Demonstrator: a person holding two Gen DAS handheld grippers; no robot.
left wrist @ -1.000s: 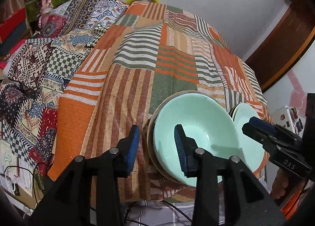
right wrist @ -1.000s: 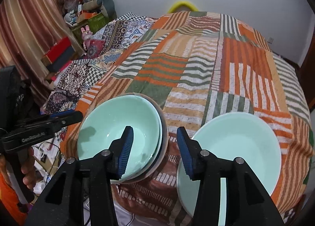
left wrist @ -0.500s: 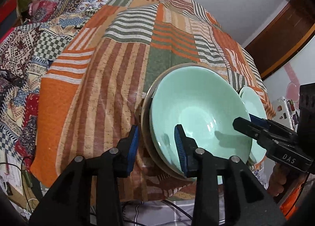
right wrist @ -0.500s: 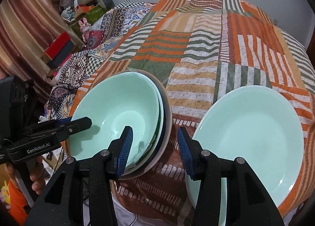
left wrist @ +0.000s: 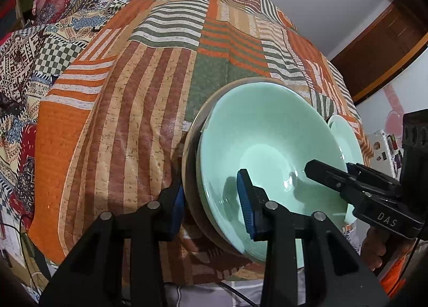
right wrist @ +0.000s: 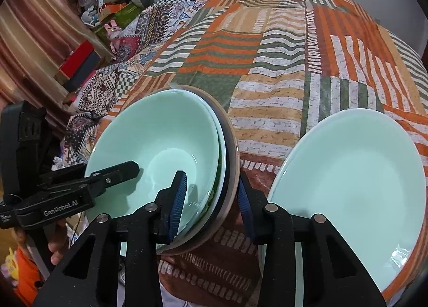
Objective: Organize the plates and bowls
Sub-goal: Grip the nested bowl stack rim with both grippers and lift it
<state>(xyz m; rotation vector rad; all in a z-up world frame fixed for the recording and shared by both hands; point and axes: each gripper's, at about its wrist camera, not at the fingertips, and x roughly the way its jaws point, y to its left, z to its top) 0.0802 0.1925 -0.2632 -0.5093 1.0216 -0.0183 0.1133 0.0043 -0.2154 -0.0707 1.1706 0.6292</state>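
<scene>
1. While both tools straddle the same stack, the step in hand looks like a two-sided pickup. The left hand-held gripper (left wrist: 211,200) is partly open over the stack's left rim, one finger outside and one inside the top bowl. The inner pad seems to stand clear of the wall, so I judge that it holds nothing yet.
2. A mint bowl (left wrist: 267,146) sits nested in the stack on a tan plate (left wrist: 190,146), at the near edge of the striped cloth (left wrist: 120,119).
3. The right hand-held gripper (right wrist: 211,202) brackets the stack's right rim, with its jaws closing. The rim is between the fingers, but no firm press on it shows.
4. A mint plate (right wrist: 347,173) lies apart from the stack, just to its right on the cloth.
5. The next move probably calls for both pairs of jaws to pinch the rim evenly, then a level lift so the nested pieces do not slide. Where the stack should go, perhaps onto or beside the mint plate, cannot be told.
6. Readable writing: "GenRobot.AI" on the side of the left hand-held gripper in the right wrist view, and "DAS" on the right one in the left wrist view. The dishes show no labels.
</scene>
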